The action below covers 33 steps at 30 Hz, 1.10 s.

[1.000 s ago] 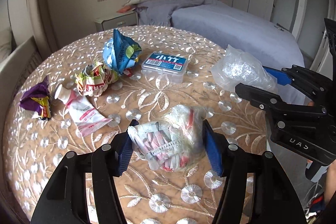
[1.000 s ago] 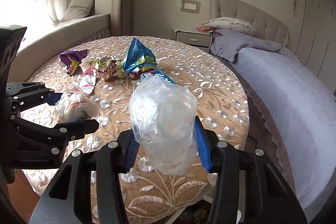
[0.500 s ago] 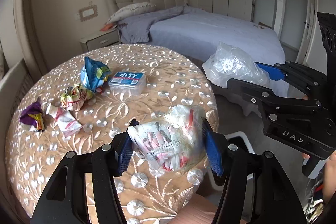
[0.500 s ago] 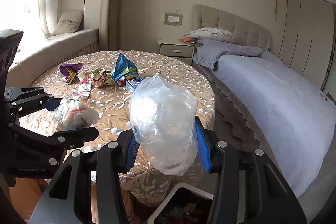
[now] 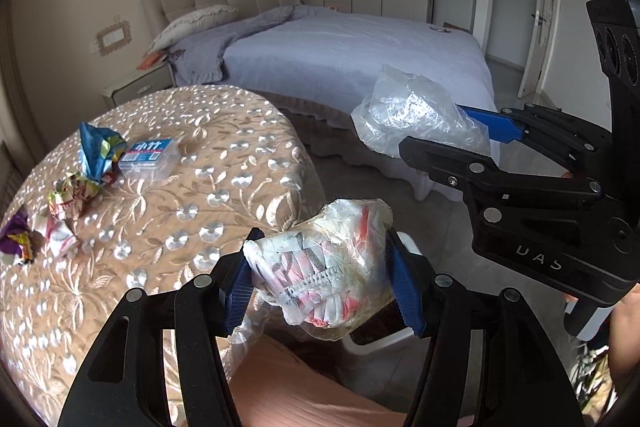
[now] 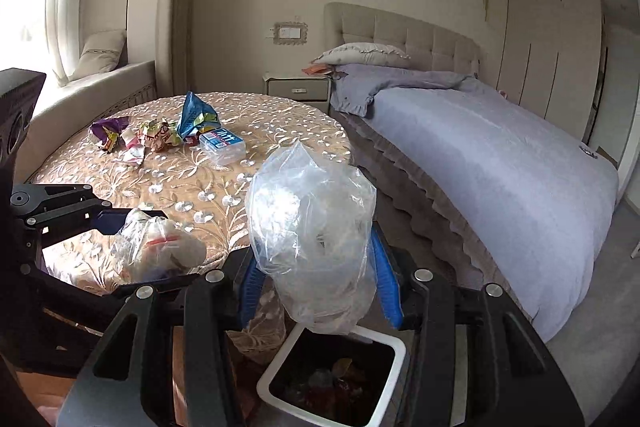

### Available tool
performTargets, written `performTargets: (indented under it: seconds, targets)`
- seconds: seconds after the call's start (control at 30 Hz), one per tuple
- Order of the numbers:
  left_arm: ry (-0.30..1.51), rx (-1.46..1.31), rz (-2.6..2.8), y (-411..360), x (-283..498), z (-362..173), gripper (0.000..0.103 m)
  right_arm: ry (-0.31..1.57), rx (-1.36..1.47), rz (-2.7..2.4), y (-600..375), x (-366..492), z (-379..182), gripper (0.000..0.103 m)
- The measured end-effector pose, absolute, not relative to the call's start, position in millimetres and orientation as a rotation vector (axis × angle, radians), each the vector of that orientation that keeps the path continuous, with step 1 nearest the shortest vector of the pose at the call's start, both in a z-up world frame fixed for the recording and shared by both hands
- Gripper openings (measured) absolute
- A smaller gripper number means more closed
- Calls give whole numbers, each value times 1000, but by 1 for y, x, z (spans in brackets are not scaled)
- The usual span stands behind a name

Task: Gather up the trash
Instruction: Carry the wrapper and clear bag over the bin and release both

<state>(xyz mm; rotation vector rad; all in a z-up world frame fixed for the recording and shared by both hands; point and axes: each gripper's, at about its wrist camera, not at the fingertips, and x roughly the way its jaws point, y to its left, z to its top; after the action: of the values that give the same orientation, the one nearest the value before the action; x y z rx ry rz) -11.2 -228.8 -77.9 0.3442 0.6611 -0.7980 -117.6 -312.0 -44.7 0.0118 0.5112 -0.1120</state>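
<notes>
In the left wrist view, the left gripper (image 5: 320,279) is closed on a clear bag stuffed with white and pink wrappers (image 5: 320,267), its blue pads pressing on both sides of the bundle. The bundle hangs past the edge of the round table (image 5: 168,195), over the floor beside the bed (image 5: 352,55). To the right in this view, the right gripper (image 5: 452,131) clamps a crumpled clear plastic bag (image 5: 412,111), held higher and nearer the bed. On the table lie a blue snack bag (image 5: 98,151), a small clear box with a blue label (image 5: 150,155) touching it, a crumpled wrapper (image 5: 74,193) just in front of them, a white and pink packet (image 5: 56,233), and a purple wrapper (image 5: 14,241) at the table's left edge. A white corner of the bin shows below the held bundle, mostly hidden by it. In the right wrist view, the right gripper (image 6: 316,267) is pinched narrowly on the crumpled clear plastic bag (image 6: 312,227), which bulges up above its blue pads and hangs directly above a white-rimmed trash bin (image 6: 384,347) on the floor, with trash already inside. At left the left gripper (image 6: 132,247) holds its wrapper bundle (image 6: 160,247) over the near edge of the table (image 6: 280,131), left of the bin. The remaining trash sits in a cluster on the far left part of the table.
</notes>
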Motion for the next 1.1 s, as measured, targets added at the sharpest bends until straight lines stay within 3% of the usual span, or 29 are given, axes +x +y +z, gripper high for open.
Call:
performTargets:
  seconds: [0.6, 1.1]
  targets:
    - [874, 413, -931, -301, -15, -177, 59, 687, 154, -210, -364, -130, -137, 50]
    - [1093, 457, -946, -337, 18, -260, 59, 884, 278, -233, -393, -92, -223, 50]
